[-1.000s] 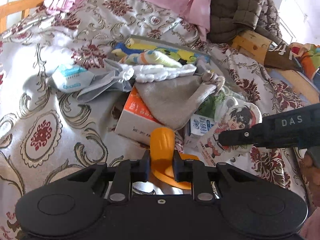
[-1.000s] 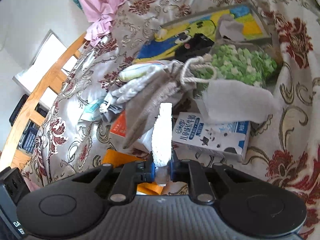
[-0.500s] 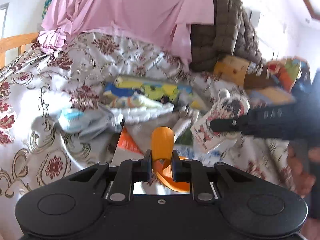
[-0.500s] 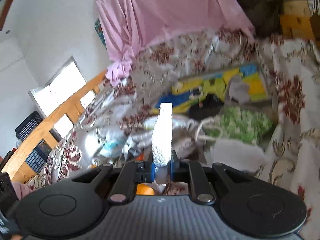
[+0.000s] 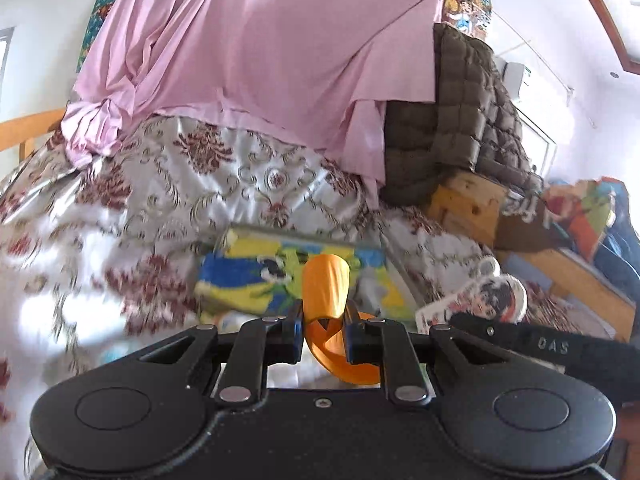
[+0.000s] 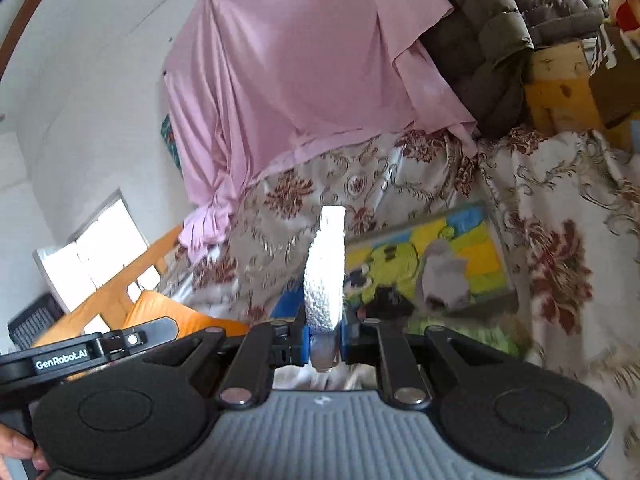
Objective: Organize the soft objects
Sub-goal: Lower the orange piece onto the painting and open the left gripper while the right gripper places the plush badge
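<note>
My left gripper (image 5: 322, 336) is shut on an orange soft piece (image 5: 325, 288) that stands up between the jaws and curls below them. My right gripper (image 6: 322, 340) is shut on the edge of a flat white textured item (image 6: 325, 276). From the left wrist view this item shows a printed cartoon figure (image 5: 494, 294) ahead of the right gripper's black body (image 5: 532, 346). The orange piece also shows in the right wrist view (image 6: 168, 312), behind the left gripper's body (image 6: 68, 356). Both grippers are lifted above the floral bedspread (image 5: 168, 200).
A yellow and blue cartoon picture board (image 5: 256, 276) lies on the bedspread, with a grey cloth (image 6: 444, 276) on it. A pink sheet (image 5: 248, 56) and brown quilted blanket (image 5: 464, 116) hang behind. Wooden boxes (image 5: 468, 204) stand right; a wooden bed rail (image 6: 104, 296) left.
Both grippers have risen and tilted up from the pile of pouches and cartons, each still holding its item. The pile has dropped out of sight below.
</note>
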A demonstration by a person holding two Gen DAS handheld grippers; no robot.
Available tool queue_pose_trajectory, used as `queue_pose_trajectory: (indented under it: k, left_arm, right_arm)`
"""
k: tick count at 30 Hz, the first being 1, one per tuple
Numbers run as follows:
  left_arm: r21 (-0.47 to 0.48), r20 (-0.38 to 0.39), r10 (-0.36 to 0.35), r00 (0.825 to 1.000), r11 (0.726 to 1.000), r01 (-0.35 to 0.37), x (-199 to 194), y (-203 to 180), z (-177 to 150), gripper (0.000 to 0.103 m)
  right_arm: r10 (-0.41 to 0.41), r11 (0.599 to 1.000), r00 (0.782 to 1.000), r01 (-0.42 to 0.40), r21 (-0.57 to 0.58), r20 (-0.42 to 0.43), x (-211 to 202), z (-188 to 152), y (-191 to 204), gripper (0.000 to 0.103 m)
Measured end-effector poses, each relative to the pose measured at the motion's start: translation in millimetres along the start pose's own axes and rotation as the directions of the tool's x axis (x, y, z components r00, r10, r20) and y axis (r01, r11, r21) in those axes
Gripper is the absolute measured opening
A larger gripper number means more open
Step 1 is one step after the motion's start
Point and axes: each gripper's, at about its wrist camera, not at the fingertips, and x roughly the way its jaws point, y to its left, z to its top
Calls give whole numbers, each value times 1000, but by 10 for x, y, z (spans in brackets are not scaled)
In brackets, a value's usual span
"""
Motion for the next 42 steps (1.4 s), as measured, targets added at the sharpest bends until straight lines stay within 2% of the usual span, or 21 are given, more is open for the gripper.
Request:
queue_pose_trajectory:
  k: [6,10,12,16,21,26,31,38,40,42]
  left_arm:
    - [54,2,20,1000,998,-20,668,-26,391,20]
    - [58,-15,12,1000,998,-12,1122,-34,542,21]
    - [57,-30,10,999,998,-9,1362,-48,578,21]
    - [35,-74,23,997,999,-21,1773,-83,585,21]
    - [31,-118,24,993,999,-21,2160,-126,500,21]
    - [-24,-198,20,980,999,-26,2481,-82,390,21]
    - [-44,-298,46,953,997,-62,2696,-13,309,24]
    - [-43,-367,118,923,989,-144,2771,76,301,33]
    - [-50,-383,130,915,986,-161,2778,100,310,38]
    - [-43,-383,148,912,983,-177,2757,99,321,41]
  right_arm:
    - [9,997,1000,-11,80,29,611,269,-361,15]
    - [2,990,1000,0,144,-19,1043,404,-578,15]
    - [-22,991,998,30,134,-59,1216,426,-643,15]
    - [-74,988,990,90,127,-122,1434,392,-775,15]
    - [-82,975,981,115,192,-174,1612,371,-1025,15]
    - [-102,967,968,150,204,-228,1713,380,-1153,16]
    - [-167,962,954,213,172,-248,1737,415,-1176,26]
    - [-295,946,930,317,70,-218,1710,407,-1091,41]
    - [-317,942,925,333,46,-209,1697,404,-1067,51]
    - [-339,936,920,351,27,-196,1668,411,-1048,57]
